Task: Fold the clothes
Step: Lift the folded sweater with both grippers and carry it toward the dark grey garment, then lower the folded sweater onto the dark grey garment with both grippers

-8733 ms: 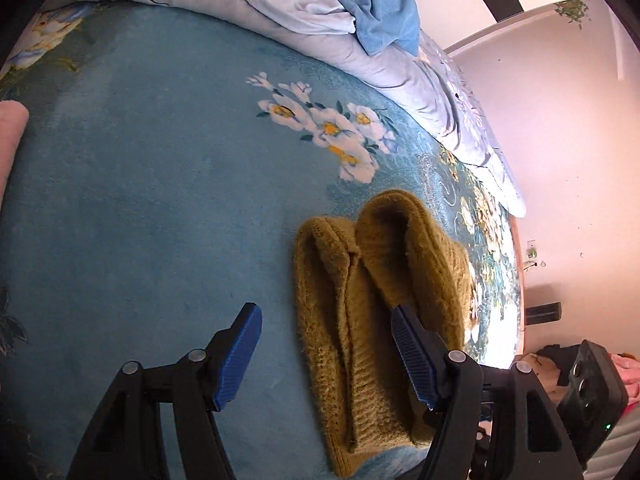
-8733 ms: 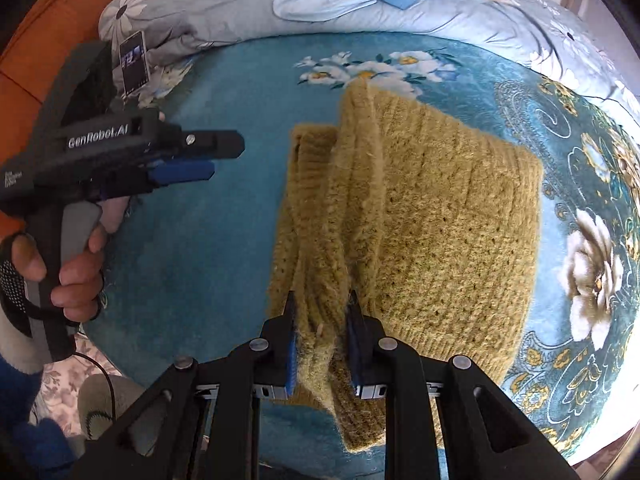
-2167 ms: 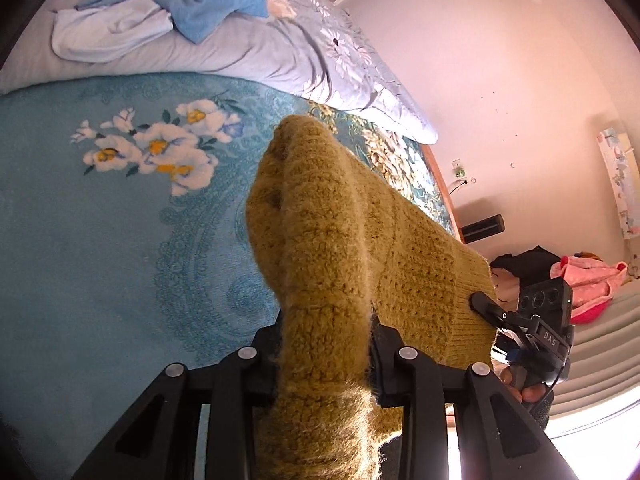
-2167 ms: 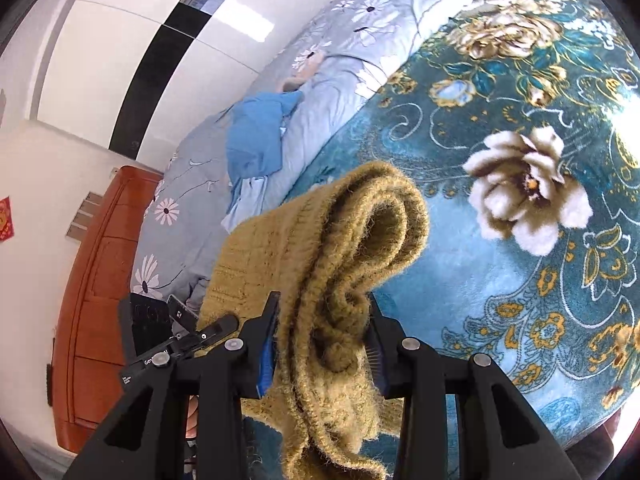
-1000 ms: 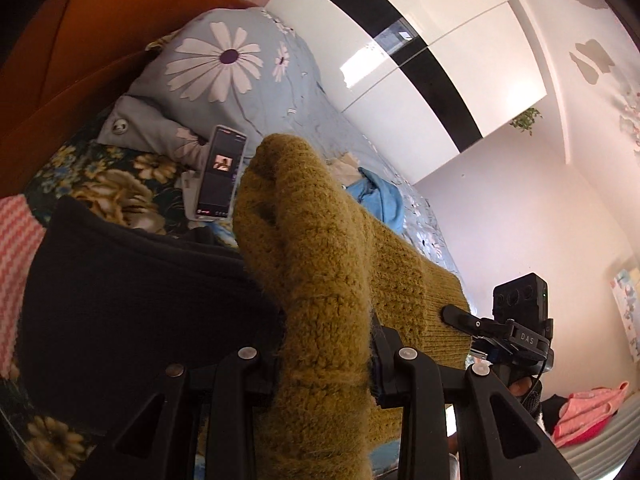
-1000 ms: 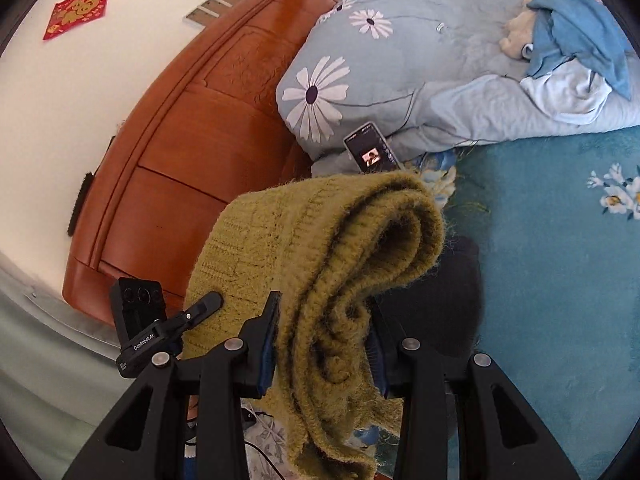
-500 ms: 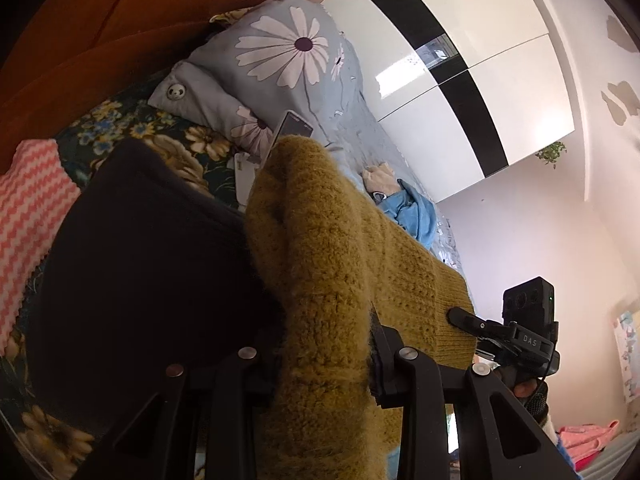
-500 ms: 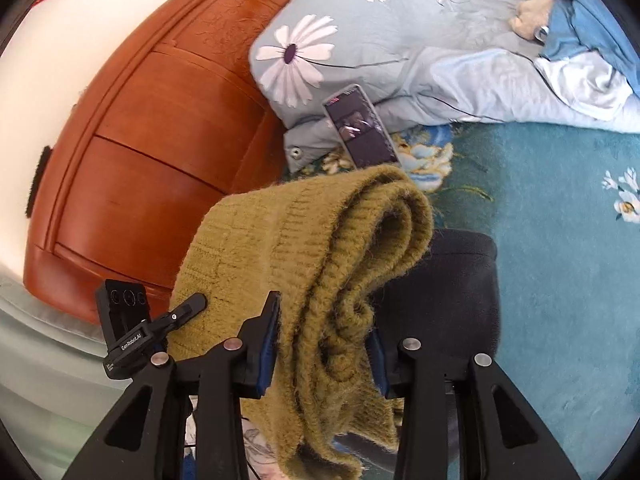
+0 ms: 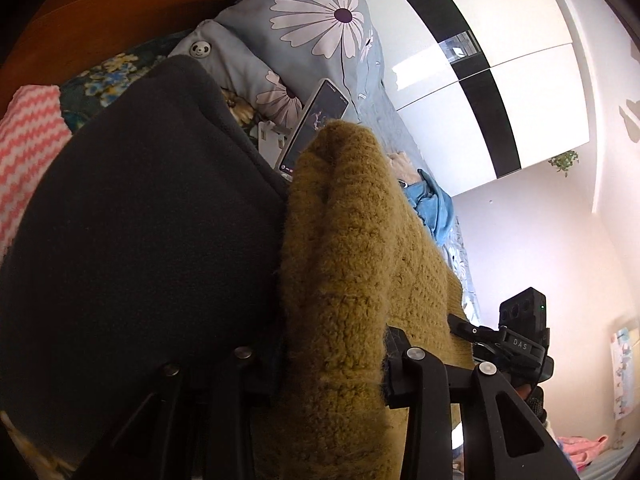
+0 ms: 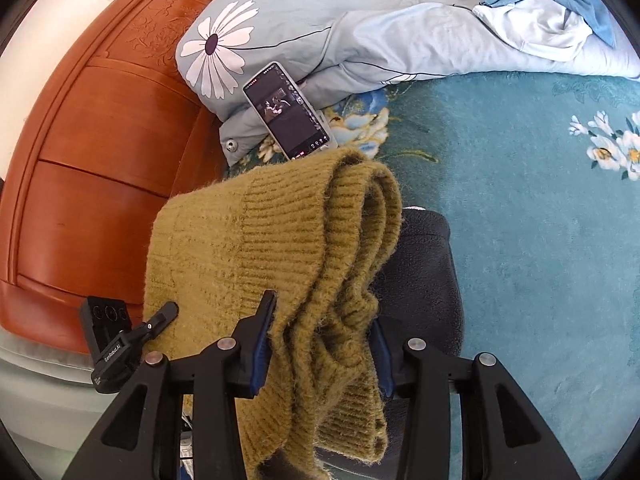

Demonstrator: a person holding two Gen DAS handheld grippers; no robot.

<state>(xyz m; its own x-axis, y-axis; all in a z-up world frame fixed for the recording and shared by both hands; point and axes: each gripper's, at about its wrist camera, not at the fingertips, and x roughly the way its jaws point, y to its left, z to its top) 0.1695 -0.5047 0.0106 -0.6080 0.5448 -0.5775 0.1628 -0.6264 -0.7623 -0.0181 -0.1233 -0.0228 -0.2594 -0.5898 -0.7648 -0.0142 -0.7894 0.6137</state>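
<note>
A folded mustard knit sweater (image 9: 352, 264) hangs between both grippers. My left gripper (image 9: 332, 360) is shut on one end of it; its fingertips are buried in the wool. My right gripper (image 10: 320, 344) is shut on the other end of the sweater (image 10: 256, 248), blue pads pressing the folds. The sweater is held just over a folded black garment (image 9: 132, 248) that lies on the bed, also in the right wrist view (image 10: 424, 280). Each view shows the other gripper at the sweater's far end.
A phone (image 10: 288, 110) leans on a daisy-print pillow (image 10: 280, 28) by the wooden headboard (image 10: 92, 152). A pink zigzag knit (image 9: 28, 148) lies left of the black garment. Blue clothes (image 10: 552, 4) sit on the grey duvet. The teal floral bedspread (image 10: 552, 240) extends right.
Both grippers have carried the sweater closer to the black garment and lower over it. The phone and pillow look nearer. Both grips are unchanged.
</note>
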